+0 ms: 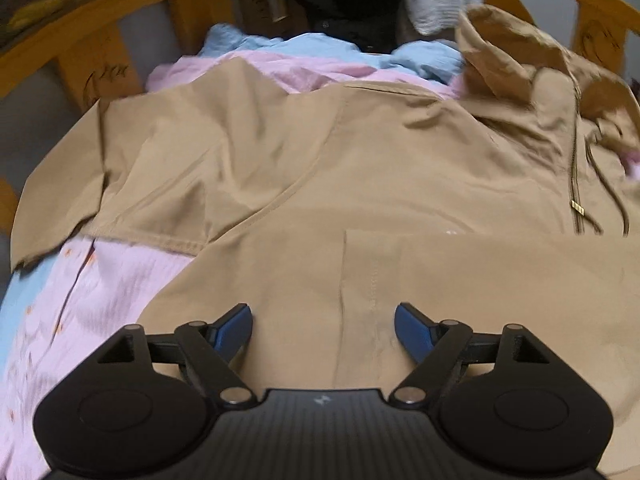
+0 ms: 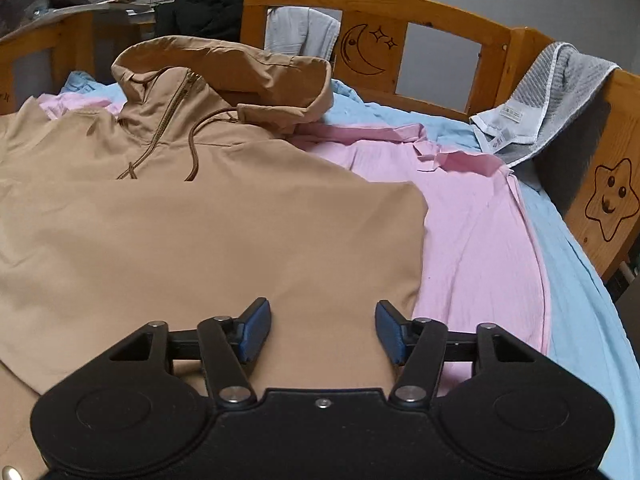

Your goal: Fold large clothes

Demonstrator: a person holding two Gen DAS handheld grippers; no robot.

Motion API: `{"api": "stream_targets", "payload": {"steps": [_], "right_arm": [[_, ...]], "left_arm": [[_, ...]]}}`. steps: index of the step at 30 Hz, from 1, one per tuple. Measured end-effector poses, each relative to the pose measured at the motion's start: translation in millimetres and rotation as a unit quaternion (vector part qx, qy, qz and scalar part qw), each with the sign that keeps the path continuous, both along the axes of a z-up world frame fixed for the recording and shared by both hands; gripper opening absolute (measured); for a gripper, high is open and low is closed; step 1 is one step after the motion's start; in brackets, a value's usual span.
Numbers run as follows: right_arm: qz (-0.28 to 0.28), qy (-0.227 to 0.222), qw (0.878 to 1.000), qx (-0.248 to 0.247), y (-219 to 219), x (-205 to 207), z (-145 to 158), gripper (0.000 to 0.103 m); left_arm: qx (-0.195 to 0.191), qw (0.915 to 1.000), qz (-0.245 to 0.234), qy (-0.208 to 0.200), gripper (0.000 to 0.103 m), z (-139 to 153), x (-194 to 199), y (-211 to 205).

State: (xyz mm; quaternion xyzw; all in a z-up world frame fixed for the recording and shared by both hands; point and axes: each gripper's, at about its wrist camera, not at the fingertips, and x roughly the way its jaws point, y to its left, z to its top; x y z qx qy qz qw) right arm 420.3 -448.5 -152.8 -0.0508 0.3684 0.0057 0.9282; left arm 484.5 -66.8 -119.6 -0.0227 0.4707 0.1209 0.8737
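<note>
Directly beneath both grippers one tan hooded jacket (image 1: 360, 168) is spread across the bed, its folded lower part lying just ahead of the fingers. One left gripper (image 1: 323, 330) is seen with its jaws standing wide apart over the tan cloth, nothing caught between the blue pads (image 1: 236, 330); one right gripper (image 2: 323, 330) is likewise parted, less widely, and empty, with the jacket's folded corner just beyond it to the right. Under the jacket one pink garment (image 2: 480, 216) is laid, showing to the right of the right gripper and to the left of the left one, and beneath that one light blue sheet (image 2: 592, 300). One wooden bed frame (image 2: 440, 12) is seen far ahead, carved with one moon and one star. One grey towel (image 2: 560, 92) is draped over the rail. One dark bundle (image 2: 204, 12) beyond the headboard cannot be made out; the jacket's left side is cut off in the right view.
</note>
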Motion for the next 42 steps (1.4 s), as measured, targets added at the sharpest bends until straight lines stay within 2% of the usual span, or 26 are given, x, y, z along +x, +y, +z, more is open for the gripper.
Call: {"api": "stream_targets", "payload": {"steps": [2, 3, 6, 8, 10, 12, 16, 17, 20, 23, 25, 30, 32, 34, 37, 39, 42], "right_arm": [[-0.01, -0.004, 1.0, 0.012, -1, 0, 6, 0.06], [-0.019, -0.009, 1.0, 0.023, -1, -3, 11, 0.06], [-0.019, -0.042, 0.998, 0.051, 9, -17, 29, 0.073], [-0.004, -0.052, 0.997, 0.064, 21, -23, 41, 0.076], [0.022, -0.054, 0.996, 0.071, 36, -27, 53, 0.084], [0.04, -0.057, 0.995, 0.077, 50, -33, 64, 0.088], [0.076, -0.047, 0.992, 0.085, 86, -42, 80, 0.096], [0.087, -0.04, 0.992, 0.087, 96, -44, 83, 0.096], [0.114, -0.029, 0.991, 0.067, 131, -48, 91, 0.098], [0.149, -0.028, 0.988, 0.027, 169, -51, 97, 0.098], [0.162, -0.02, 0.987, 0.006, 191, -49, 102, 0.098], [0.186, 0.008, 0.983, -0.002, 226, -37, 112, 0.098], [0.193, 0.012, 0.981, -0.006, 238, -32, 110, 0.098], [0.196, 0.018, 0.98, -0.006, 249, -26, 107, 0.098], [0.197, 0.019, 0.98, 0.006, 264, -21, 104, 0.098], [0.2, 0.009, 0.98, 0.012, 269, -22, 105, 0.098], [0.201, -0.014, 0.979, 0.022, 272, -25, 109, 0.098]], "left_arm": [[-0.03, 0.9991, 0.027, -0.007, 0.084, 13, -8, 12], [-0.042, 0.9983, 0.038, -0.012, 0.089, 23, -13, 19], [-0.056, 0.9964, 0.054, -0.035, 0.1, 56, -32, 46], [-0.068, 0.9953, 0.054, -0.042, 0.101, 73, -47, 69], [-0.076, 0.9943, 0.049, -0.057, 0.101, 85, -70, 98], [-0.074, 0.9915, 0.052, -0.093, 0.102, 88, -94, 130], [-0.048, 0.9872, 0.099, -0.115, 0.1, 70, -110, 199], [-0.034, 0.9873, 0.101, -0.118, 0.099, 64, -109, 212], [0.049, 0.99, 0.078, -0.107, 0.094, 48, -91, 237], [0.128, 0.9873, 0.019, -0.091, 0.091, 28, -67, 246], [0.174, 0.9821, -0.013, -0.07, 0.087, 13, -49, 249], [0.263, 0.9638, -0.031, -0.026, 0.082, -21, -22, 251], [0.274, 0.9606, -0.048, -0.013, 0.076, -30, -18, 251], [0.279, 0.9581, -0.064, -0.015, 0.055, -34, -17, 251], [0.283, 0.9564, -0.072, -0.011, 0.028, -31, -17, 246], [0.267, 0.9617, -0.06, -0.019, 0.018, -21, -17, 247], [0.218, 0.9741, -0.047, -0.036, 0.003, 10, -24, 247]]}}
